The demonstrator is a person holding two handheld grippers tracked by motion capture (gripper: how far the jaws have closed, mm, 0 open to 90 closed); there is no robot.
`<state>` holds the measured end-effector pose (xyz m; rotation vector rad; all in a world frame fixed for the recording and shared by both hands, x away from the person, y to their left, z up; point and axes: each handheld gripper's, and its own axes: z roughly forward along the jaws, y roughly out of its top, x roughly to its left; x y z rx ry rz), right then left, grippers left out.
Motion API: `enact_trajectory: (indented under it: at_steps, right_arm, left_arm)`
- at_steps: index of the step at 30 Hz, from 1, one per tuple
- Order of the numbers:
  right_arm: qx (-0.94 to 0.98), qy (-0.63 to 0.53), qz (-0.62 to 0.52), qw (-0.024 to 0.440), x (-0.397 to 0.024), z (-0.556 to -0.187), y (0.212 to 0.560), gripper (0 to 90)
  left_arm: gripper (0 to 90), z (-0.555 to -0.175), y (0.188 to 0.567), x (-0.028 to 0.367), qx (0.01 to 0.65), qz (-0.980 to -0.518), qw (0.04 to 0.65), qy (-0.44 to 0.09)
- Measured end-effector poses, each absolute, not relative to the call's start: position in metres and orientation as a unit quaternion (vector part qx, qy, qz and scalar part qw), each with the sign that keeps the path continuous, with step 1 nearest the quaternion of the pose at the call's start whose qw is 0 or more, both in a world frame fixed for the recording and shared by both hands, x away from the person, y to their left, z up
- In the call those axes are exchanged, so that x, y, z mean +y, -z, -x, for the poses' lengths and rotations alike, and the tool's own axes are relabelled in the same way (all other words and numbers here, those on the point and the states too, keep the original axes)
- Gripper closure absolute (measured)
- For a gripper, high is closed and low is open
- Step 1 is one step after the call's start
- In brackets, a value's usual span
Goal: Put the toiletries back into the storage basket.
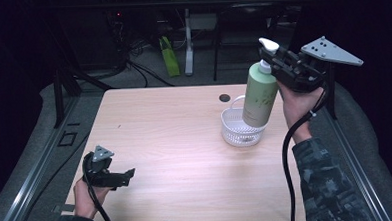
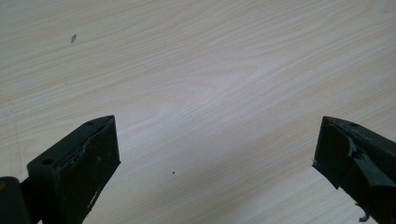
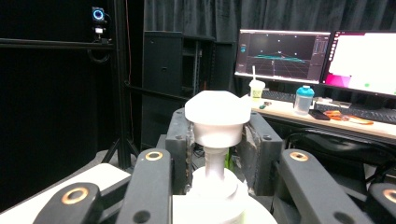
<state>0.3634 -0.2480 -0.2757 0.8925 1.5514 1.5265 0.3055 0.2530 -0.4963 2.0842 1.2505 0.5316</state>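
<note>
A pale green plastic pump bottle [image 1: 260, 93] is gripped at its white neck by the right gripper [image 1: 278, 61], tilted over the white mesh basket [image 1: 233, 130] at two o'clock, while the left gripper [image 1: 128, 174], open-jawed, is rested at seven o'clock.

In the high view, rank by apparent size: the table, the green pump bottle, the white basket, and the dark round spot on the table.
1. table
2. green pump bottle, though lifted nearer the camera
3. white basket, close to the bottle, so unsure
4. dark round spot

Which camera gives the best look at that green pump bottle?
The high view: the whole green pump bottle hangs over the white basket. The right gripper view catches just its white pump top; the left gripper view faces bare table.
</note>
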Motion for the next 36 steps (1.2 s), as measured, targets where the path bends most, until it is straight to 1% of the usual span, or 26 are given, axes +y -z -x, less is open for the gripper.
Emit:
enact_trajectory:
  at_steps: [22, 36]
  right_arm:
    - [0.604, -0.6, -0.361, 0.381, -0.243, -0.386, 0.274, 66.8]
    - [0.603, -0.594, -0.372, 0.382, -0.247, -0.395, 0.28, 66.8]
  left_arm:
    - [0.0, -0.306, 0.498, 0.252, 0.474, -0.796, 0.321, -0.197]
    - [0.0, -0.306, 0.498, 0.252, 0.474, -0.796, 0.32, -0.197]
